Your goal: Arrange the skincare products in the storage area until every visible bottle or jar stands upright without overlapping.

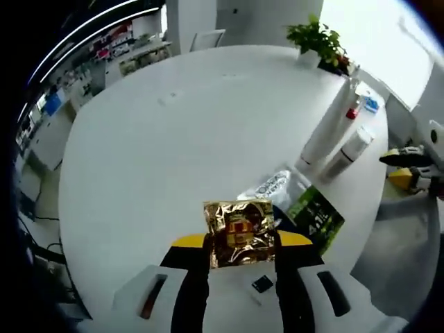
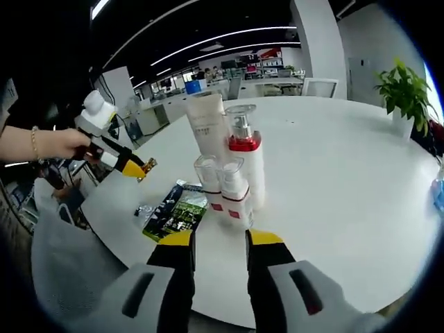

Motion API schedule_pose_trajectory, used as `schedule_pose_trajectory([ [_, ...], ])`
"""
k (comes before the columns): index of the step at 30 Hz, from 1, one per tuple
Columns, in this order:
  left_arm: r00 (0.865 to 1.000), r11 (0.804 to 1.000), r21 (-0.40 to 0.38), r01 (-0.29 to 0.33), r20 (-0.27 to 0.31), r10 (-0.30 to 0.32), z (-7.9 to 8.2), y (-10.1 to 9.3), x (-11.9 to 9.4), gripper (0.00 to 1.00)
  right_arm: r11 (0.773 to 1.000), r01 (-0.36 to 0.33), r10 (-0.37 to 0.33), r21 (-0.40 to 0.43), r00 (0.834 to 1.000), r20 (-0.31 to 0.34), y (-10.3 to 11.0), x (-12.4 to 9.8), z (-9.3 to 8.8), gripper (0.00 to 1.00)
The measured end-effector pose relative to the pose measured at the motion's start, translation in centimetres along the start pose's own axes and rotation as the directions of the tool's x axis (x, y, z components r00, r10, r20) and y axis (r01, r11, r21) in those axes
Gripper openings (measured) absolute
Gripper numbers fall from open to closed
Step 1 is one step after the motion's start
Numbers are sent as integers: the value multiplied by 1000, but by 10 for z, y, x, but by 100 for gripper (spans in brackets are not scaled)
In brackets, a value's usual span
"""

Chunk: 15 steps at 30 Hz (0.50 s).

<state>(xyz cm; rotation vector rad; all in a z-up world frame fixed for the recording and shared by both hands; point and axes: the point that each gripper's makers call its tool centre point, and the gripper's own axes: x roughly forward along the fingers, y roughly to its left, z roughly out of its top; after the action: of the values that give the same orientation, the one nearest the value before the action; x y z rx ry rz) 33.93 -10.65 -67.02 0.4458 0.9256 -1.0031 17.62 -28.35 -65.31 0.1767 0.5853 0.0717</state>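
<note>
**Gold sachet in the left jaws, bottles bunched near the table edge**

My left gripper [image 1: 239,239] had a crinkly gold foil sachet [image 1: 238,232] pinched between its jaws, held above the round white table [image 1: 173,139], which was wide open toward 11 o'clock. My right gripper [image 2: 218,239] was unclenched and holding nothing, hovering at the near rim. Just past it at 12 stood the white tube [image 2: 206,128], red-collared pump bottle [image 2: 244,156] and two small clear-capped bottles [image 2: 232,187]. The green packet [image 2: 177,211] lay flat at 10.

Bright daylight washes out the window behind the leafy green potted plant [image 1: 320,39]; ceiling strip lights [image 2: 229,35] glow, fisheye bends edges, details soft.
</note>
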Motion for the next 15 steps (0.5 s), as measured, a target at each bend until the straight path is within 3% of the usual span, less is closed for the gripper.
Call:
schedule_pose_trajectory([
  [3, 1000, 1000, -6, 5, 20, -4, -3, -7, -7, 34, 999, -33, 33, 16, 999, 7, 8, 0, 3, 30],
  [8, 998, 1000, 11, -8, 62, 7, -4, -22, -21, 34, 967, -155, 145, 200, 988, 61, 43, 7, 14, 24],
  [11, 997, 1000, 20, -16, 77, 15, -8, -28, -23, 34, 962, -185, 177, 200, 983, 59, 62, 19, 18, 24],
  [15, 996, 999, 44, -10, 90, 6, -14, -43, -27, 34, 929, -266, 252, 257, 964, 87, 91, 32, 32, 22],
])
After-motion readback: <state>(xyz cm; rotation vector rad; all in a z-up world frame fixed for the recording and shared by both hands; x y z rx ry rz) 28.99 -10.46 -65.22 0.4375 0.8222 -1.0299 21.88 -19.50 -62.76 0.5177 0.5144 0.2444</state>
